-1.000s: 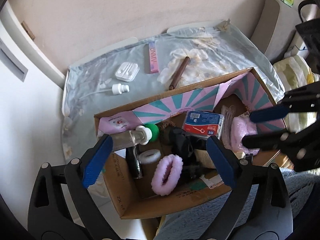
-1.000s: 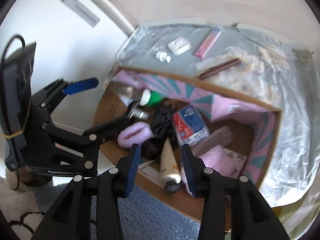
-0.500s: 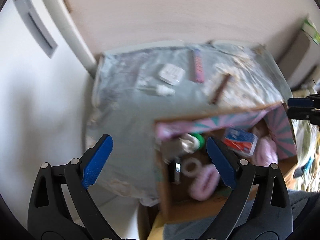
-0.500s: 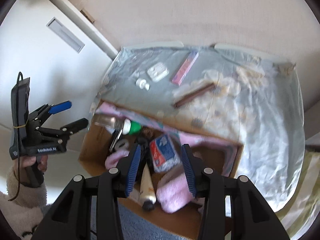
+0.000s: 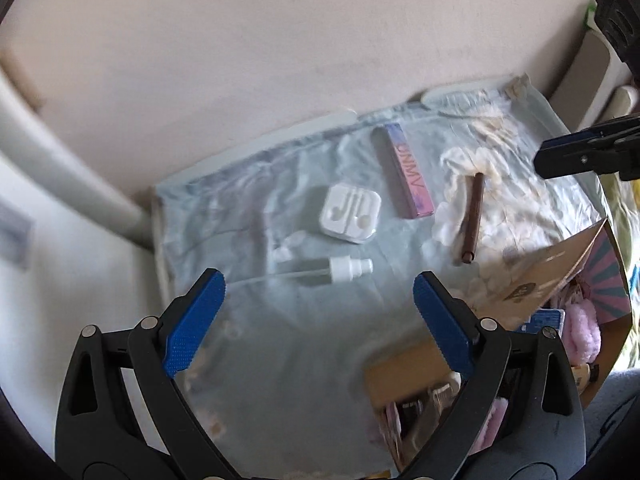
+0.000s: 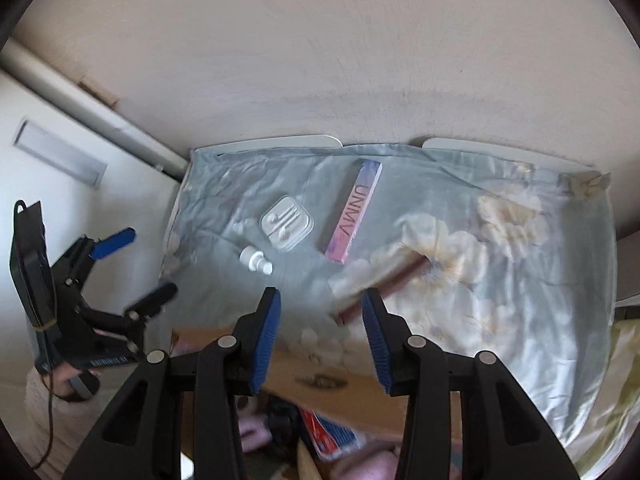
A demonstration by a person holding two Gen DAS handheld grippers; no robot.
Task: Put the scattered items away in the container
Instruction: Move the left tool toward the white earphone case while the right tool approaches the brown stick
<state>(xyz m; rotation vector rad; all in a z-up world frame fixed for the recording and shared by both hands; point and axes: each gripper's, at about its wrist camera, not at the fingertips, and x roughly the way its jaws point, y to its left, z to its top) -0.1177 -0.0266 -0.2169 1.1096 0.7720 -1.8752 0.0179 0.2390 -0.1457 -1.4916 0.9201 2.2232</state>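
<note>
On the pale blue flowered cloth (image 5: 304,344) lie a white earphone case (image 5: 351,213), a pink UNMV box (image 5: 406,176), a brown stick (image 5: 472,220) and a clear spray bottle (image 5: 328,269) with a white cap. My left gripper (image 5: 318,292) hangs open and empty just in front of the spray bottle. My right gripper (image 6: 320,300) is open, narrower and empty, above the near end of the brown stick (image 6: 384,288). The cardboard box (image 6: 360,376) with several items inside sits below both grippers. The earphone case (image 6: 286,226), pink box (image 6: 354,212) and bottle cap (image 6: 256,261) lie beyond it.
A wall rises right behind the cloth-covered table. A white door and pipe (image 6: 100,120) stand at the left. In the right wrist view a hand (image 6: 68,380) holds the left gripper (image 6: 140,268) over the table's left edge. Bedding lies at the far right.
Both grippers have swung away from over the box and out above the cloth. The box has dropped to the lower edge of both views. Neither gripper's opening has changed.
</note>
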